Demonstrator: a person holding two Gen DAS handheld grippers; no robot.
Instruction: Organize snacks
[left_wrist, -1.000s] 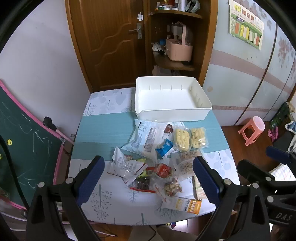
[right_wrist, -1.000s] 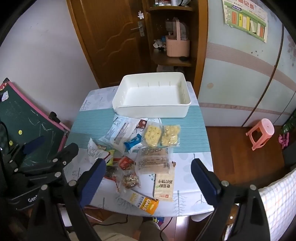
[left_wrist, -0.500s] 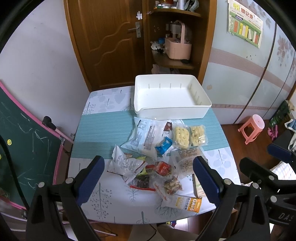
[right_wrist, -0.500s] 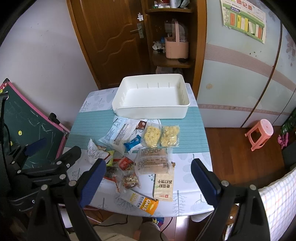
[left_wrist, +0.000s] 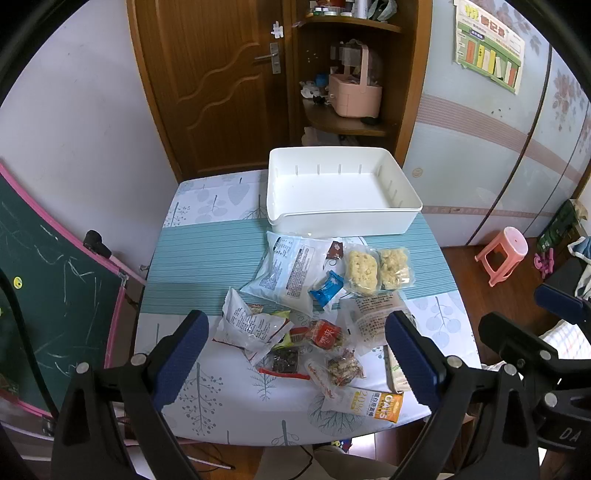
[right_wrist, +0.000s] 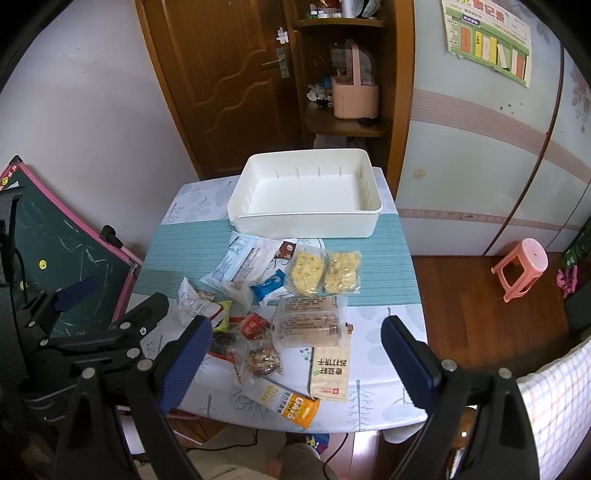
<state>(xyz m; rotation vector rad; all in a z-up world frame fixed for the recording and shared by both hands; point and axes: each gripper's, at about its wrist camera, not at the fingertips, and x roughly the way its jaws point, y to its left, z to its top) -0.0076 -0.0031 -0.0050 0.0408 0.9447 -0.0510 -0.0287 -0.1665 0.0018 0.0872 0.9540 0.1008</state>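
An empty white bin (left_wrist: 369, 221) (right_wrist: 306, 221) stands at the table's far side. Several snack packets lie in a heap before it: a large pale-blue bag (left_wrist: 291, 269) (right_wrist: 243, 267), two yellow puffed cakes (left_wrist: 376, 271) (right_wrist: 323, 273), a small blue packet (left_wrist: 327, 288), a clear biscuit pack (right_wrist: 308, 325), a beige pack (right_wrist: 330, 371), an orange OATS bar (left_wrist: 373, 404) (right_wrist: 291, 402), and small red and dark packets (left_wrist: 325, 334). My left gripper (left_wrist: 295, 358) and right gripper (right_wrist: 295, 363) hover open and empty above the near table edge.
A chalkboard (left_wrist: 44, 295) leans at the table's left. A wooden door (left_wrist: 221, 81) and a shelf with a pink basket (left_wrist: 354, 92) stand behind. A pink stool (left_wrist: 504, 254) sits on the floor at right. A checked cloth (right_wrist: 554, 398) is near right.
Both grippers have drifted slightly forward toward the table, still open. The snacks and bin have not moved.
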